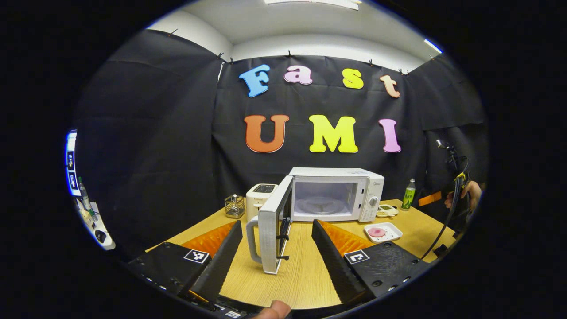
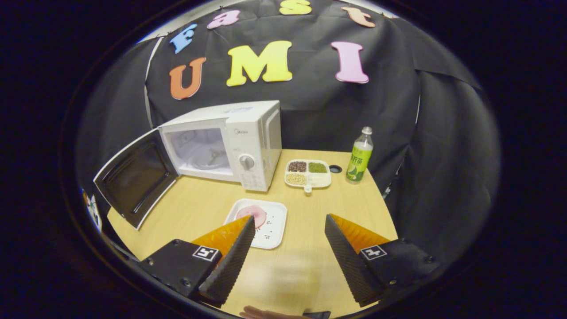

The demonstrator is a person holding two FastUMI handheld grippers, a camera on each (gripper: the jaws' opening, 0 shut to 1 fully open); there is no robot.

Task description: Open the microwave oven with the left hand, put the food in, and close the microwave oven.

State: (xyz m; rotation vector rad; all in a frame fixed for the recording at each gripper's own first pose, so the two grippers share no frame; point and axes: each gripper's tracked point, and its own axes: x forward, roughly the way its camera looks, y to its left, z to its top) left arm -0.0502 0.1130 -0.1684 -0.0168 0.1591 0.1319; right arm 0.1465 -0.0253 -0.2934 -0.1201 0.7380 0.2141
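Microwave oven (image 2: 226, 141) at the back of the worktop (image 2: 310, 266), door (image 2: 135, 177) swung fully open to its left, cavity bare but for the turntable. Food (image 2: 251, 215), a pink slice, lying in a white tray (image 2: 272, 230) on the worktop just ahead of the right tongs (image 2: 288, 248) and slightly to their left, in front of the oven's control panel. Right tongs spread wide, holding nothing; nearer to the tray than the left tongs (image 1: 277, 252). Left tongs likewise wide open and empty, facing the door's edge. Divided dish (image 2: 308, 173) holding beans and grains beside a green bottle (image 2: 359, 157).
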